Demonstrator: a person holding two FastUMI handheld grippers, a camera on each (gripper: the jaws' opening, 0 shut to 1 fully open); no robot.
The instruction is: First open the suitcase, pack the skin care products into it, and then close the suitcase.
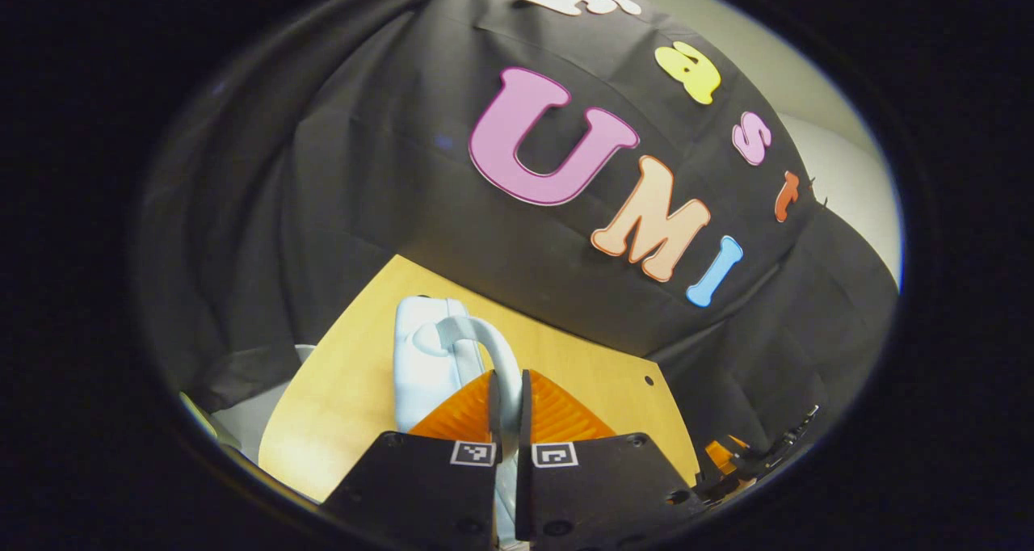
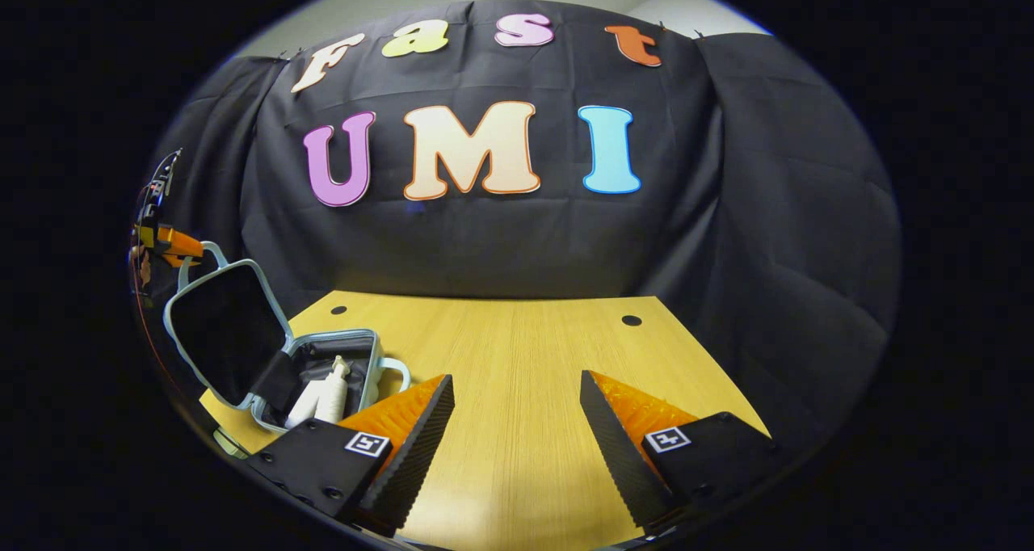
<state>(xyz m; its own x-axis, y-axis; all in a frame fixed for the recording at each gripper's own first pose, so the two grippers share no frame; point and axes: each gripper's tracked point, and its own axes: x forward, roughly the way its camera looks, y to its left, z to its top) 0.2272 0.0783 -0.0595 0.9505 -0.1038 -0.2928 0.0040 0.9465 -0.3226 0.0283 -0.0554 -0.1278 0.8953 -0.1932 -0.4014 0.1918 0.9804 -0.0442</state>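
suitcase (image 1: 424, 357): lower part hidden behind fingers | white bottle (image 2: 323, 401): base hidden by finger

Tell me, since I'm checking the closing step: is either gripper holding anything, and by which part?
The left gripper is shut on the suitcase lid's handle, gripping its loop. The right gripper is open over the table, holding nothing.
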